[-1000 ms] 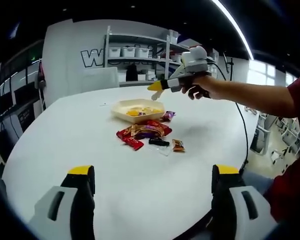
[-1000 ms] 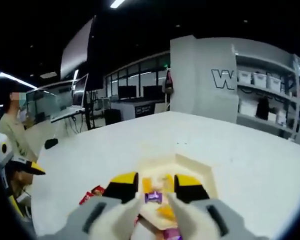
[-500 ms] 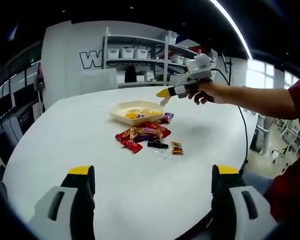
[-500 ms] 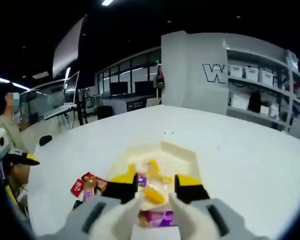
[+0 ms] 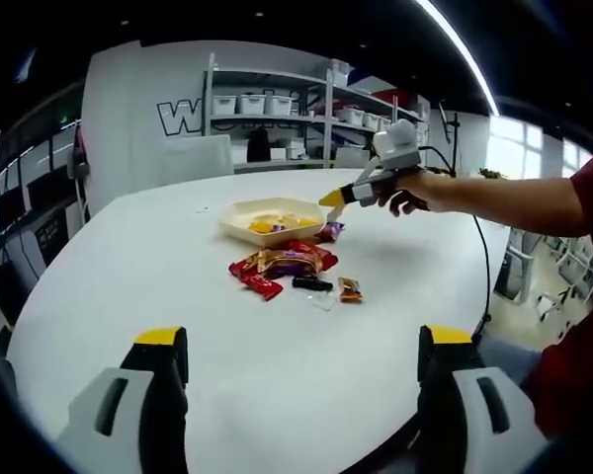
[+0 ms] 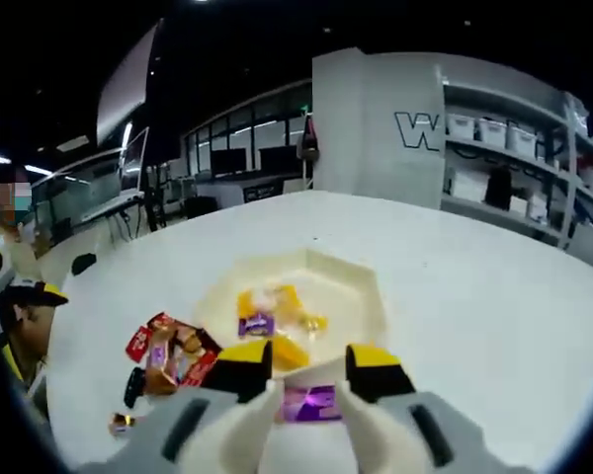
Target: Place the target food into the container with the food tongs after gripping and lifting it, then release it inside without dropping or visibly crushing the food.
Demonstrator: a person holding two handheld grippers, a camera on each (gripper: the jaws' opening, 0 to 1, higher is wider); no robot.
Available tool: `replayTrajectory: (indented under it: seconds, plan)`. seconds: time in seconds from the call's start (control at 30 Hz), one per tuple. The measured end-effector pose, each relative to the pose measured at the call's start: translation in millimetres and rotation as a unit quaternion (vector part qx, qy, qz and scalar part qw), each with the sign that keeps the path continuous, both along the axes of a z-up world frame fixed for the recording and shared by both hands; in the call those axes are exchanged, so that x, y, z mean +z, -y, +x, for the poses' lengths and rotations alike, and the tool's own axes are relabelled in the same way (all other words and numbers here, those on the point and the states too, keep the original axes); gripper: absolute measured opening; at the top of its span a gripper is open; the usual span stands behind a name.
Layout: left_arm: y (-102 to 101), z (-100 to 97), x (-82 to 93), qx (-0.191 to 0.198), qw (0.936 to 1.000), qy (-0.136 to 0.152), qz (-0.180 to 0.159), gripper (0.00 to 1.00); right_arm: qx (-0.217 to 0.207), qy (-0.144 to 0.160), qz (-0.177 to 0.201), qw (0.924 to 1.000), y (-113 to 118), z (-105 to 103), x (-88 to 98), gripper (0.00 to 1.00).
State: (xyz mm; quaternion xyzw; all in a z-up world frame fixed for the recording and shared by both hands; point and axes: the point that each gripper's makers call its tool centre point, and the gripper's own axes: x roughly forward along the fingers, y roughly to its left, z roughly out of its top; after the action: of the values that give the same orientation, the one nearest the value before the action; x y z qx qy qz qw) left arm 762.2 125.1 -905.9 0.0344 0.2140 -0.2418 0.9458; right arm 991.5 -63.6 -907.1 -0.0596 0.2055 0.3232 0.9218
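Note:
A cream tray (image 5: 239, 225) (image 6: 361, 296) stands mid-table with orange pieces and a small purple candy (image 6: 257, 324) inside. A purple packet (image 5: 329, 231) (image 6: 311, 403) lies on the table beside the tray. My right gripper (image 6: 306, 357) (image 5: 333, 198) hovers over that packet, jaws a little apart with nothing between them; a hand holds it. A pile of red and brown snack packets (image 5: 282, 264) (image 6: 173, 355) lies in front of the tray. My left gripper (image 5: 302, 336) stays wide open above the table's near edge, far from the food.
The round white table (image 5: 128, 276) has free room around the food. Small loose sweets (image 5: 351, 289) lie by the pile. Shelves with white bins (image 5: 267, 104) stand behind. A person (image 6: 10, 257) sits past the table's edge. A cable (image 5: 479, 257) hangs from the right gripper.
The right gripper has drawn back from over the tray and dropped lower, so it is now over the purple packet beside the tray. The left gripper has stayed put.

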Motion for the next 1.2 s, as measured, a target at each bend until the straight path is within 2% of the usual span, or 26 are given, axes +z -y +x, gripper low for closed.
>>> replayTrajectory:
  seconds: [0.27, 0.4, 0.6, 0.83, 1.1, 1.2]
  plan:
    - [-0.5, -0.5, -0.5, -0.001, 1.0, -0.001, 0.005, 0.94, 0.0, -0.008, 0.003, 1.0, -1.4, -0.5, -9.9, 0.25]
    - [-1.7, -1.0, -1.1, 0.001, 1.0, -0.002, 0.007, 0.94, -0.002, -0.009, 0.013, 0.9999, -1.5, -0.2, -9.2, 0.25]
    - [0.5, -0.6, -1.4, -0.002, 1.0, -0.003, 0.007, 0.93, 0.004, -0.007, 0.006, 1.0, 4.0, -5.1, -9.9, 0.24]
    - [14.1, 0.7, 1.0, -0.015, 0.9999, 0.001, 0.006, 0.93, 0.003, -0.01, -0.004, 0.9999, 14.4, -13.1, -10.2, 0.23]
    - [27.2, 0.9, 2.3, -0.032, 0.9995, 0.001, 0.007, 0.93, -0.029, -0.051, 0.022, 0.998, 30.5, -25.0, -8.5, 0.22]
    - [30.6, -0.2, 4.1, -0.036, 0.9993, 0.004, 0.007, 0.93, -0.034, -0.034, 0.016, 0.9987, 36.2, -22.1, -3.6, 0.23]
